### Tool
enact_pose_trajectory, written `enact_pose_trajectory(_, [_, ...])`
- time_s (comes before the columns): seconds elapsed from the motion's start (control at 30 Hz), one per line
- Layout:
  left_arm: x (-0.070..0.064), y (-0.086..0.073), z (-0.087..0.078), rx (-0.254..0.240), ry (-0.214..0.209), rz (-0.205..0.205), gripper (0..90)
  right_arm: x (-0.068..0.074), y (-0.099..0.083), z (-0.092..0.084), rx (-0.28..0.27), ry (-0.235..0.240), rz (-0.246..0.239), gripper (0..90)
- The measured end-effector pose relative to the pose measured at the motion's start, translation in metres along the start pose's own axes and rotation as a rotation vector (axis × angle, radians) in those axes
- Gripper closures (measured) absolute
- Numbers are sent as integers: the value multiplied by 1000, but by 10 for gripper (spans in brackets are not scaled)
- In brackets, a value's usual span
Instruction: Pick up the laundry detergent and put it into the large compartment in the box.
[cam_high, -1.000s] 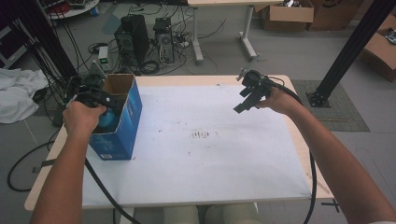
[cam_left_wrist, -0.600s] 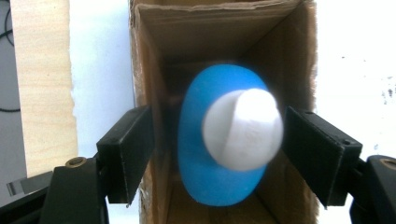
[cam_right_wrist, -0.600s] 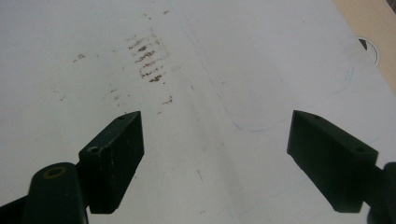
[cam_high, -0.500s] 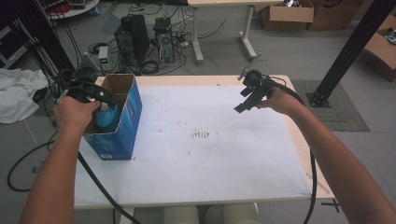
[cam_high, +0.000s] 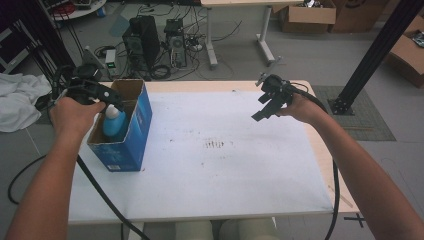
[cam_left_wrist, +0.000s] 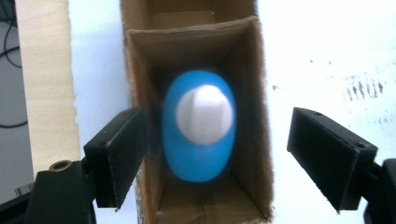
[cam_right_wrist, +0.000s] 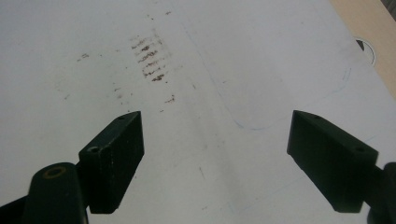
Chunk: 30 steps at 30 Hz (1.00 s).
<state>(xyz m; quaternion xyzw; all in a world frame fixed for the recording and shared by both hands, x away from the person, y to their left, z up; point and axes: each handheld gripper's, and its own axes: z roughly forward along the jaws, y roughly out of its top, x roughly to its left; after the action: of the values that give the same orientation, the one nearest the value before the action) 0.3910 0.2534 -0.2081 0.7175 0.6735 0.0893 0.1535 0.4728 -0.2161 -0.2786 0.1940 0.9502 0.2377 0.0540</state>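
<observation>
A blue bottle (cam_high: 114, 122) with a white cap stands upright inside an open blue cardboard box (cam_high: 131, 145) at the table's left side. My left gripper (cam_high: 111, 100) hovers above the box's opening. In the left gripper view its jaws have just been opening, and the left gripper (cam_left_wrist: 217, 116) stands wide above the bottle (cam_left_wrist: 198, 158) and the brown inner box wall (cam_left_wrist: 259, 116), with the pads touching nothing. At the far right of the table my right gripper (cam_high: 265, 107) is held in the air. In its own view the right gripper (cam_right_wrist: 215, 121) is open over bare white sheet.
The white table sheet (cam_high: 225, 175) carries brown smudges (cam_high: 216, 145) at its middle. Computer towers (cam_high: 145, 40) and cables lie on the floor behind the table. A white cloth (cam_high: 17, 105) sits at the left and a black post (cam_high: 370, 55) at the right.
My left hand has risen out of the box while its jaws spread apart, leaving the bottle standing inside. The right hand has stayed where it was.
</observation>
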Motion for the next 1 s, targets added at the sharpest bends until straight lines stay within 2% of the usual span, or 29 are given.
enact_pose_trajectory(0.2, [-10, 1, -9, -16, -10, 32, 197, 1, -1, -1, 1, -1, 1, 186])
enact_pose_trajectory(0.63, [-44, 6, -24, -62, -26, 147, 182, 2, -2, -4, -1, -1, 1, 185])
enact_pose_trajectory(1.0, [-80, 11, -25, -69, -45, 296, 183, 3, -4, -7, -1, -2, 1, 185])
